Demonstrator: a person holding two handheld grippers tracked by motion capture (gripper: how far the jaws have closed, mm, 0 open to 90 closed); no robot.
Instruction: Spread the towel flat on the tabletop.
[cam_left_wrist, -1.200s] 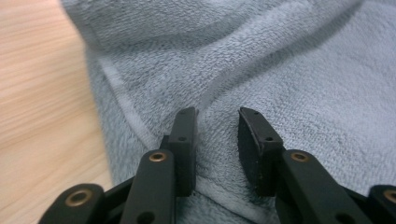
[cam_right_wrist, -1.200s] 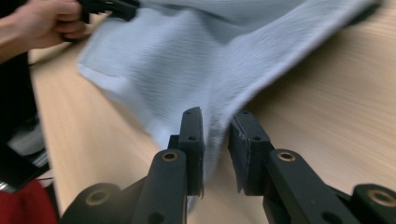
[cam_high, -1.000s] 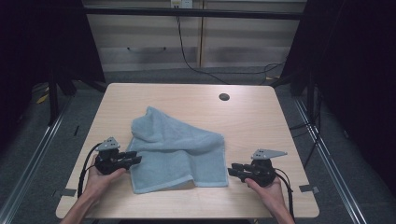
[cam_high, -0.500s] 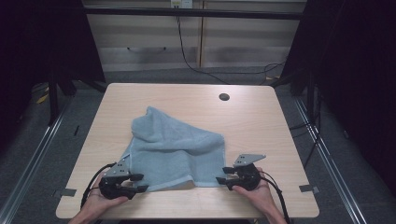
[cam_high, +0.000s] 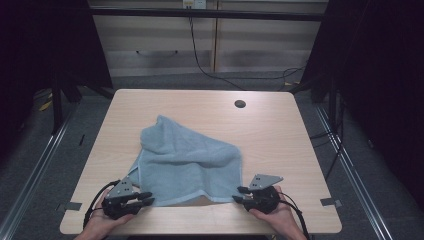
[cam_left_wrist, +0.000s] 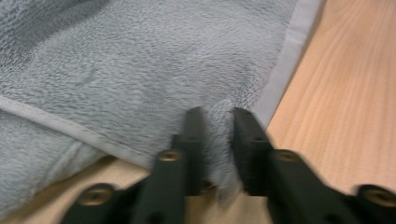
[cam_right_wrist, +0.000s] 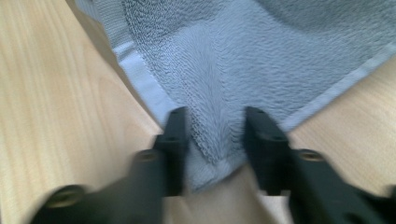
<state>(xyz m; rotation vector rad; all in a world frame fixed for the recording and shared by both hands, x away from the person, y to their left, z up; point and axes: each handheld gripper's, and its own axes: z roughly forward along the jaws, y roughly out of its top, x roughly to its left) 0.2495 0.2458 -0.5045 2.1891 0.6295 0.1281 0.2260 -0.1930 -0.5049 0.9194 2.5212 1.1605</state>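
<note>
A grey-blue towel (cam_high: 190, 160) lies rumpled on the wooden table (cam_high: 285, 135), with one point toward the far left. My left gripper (cam_high: 147, 198) is at the towel's near left corner. In the left gripper view the towel (cam_left_wrist: 140, 56) bunches between the narrow jaws of that gripper (cam_left_wrist: 218, 121), which is shut on it. My right gripper (cam_high: 239, 194) is at the near right corner. In the right gripper view its jaws stand well apart, so that gripper (cam_right_wrist: 215, 121) is open, and the towel (cam_right_wrist: 280, 56) corner lies between them as a soft ridge.
A small round hole (cam_high: 240, 104) sits near the table's far edge. Bare wood spreads right of the towel and along the far side. Beyond the table stand a cabinet with a hanging cable (cam_high: 197, 55) and dark frame posts.
Both grippers have moved down toward the table's near edge and inward onto the towel's near corners. The towel's near edge has shifted with them.
</note>
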